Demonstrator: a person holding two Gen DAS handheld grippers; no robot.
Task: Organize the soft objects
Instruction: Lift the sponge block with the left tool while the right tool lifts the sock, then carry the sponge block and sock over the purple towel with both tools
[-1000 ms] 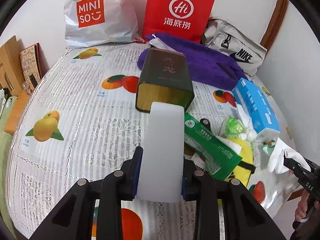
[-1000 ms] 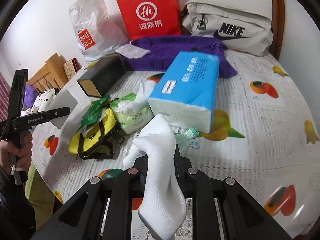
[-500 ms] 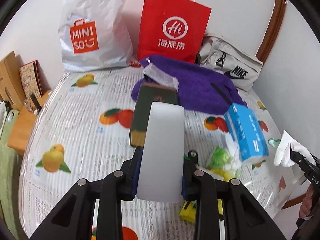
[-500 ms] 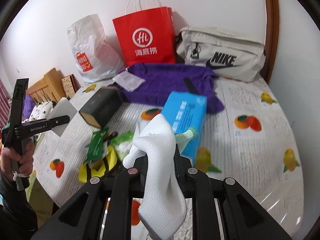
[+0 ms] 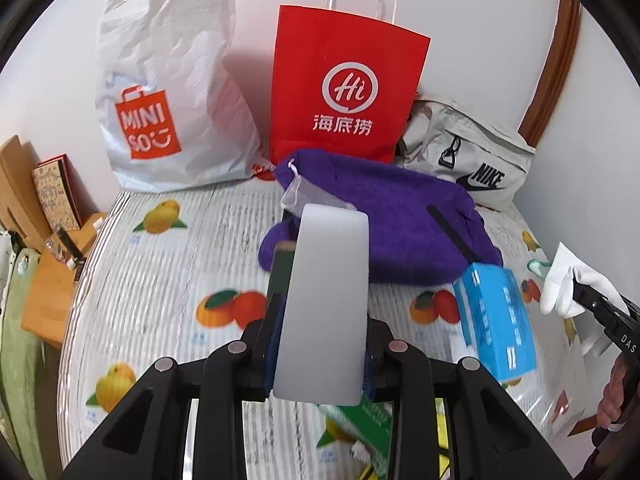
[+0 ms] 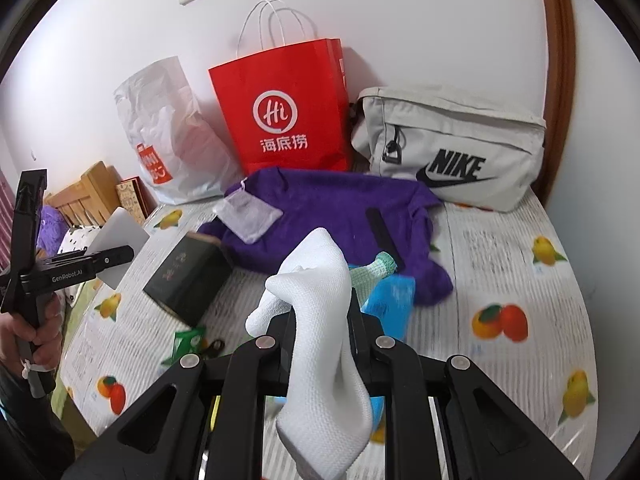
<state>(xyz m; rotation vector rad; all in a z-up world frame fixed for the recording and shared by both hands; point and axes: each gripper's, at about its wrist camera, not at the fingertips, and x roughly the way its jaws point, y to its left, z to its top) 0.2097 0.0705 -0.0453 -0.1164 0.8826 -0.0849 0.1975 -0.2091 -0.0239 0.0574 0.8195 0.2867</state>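
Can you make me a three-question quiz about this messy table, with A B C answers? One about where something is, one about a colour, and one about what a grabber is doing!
1. Where does the grey sports bag stand?
A. Right of the red paper bag
B. On the floor
C. Inside the white plastic bag

2. What colour is the towel?
A. Yellow
B. Purple
C. Pink

3. What is the right gripper doing?
A. Open and empty
B. Pinching a white sock
C. Holding a spoon

Answers: 1 A, it leans on the wall beside the red bag. 2 B, it is deep purple all over. 3 B, the sock hangs between its fingers.
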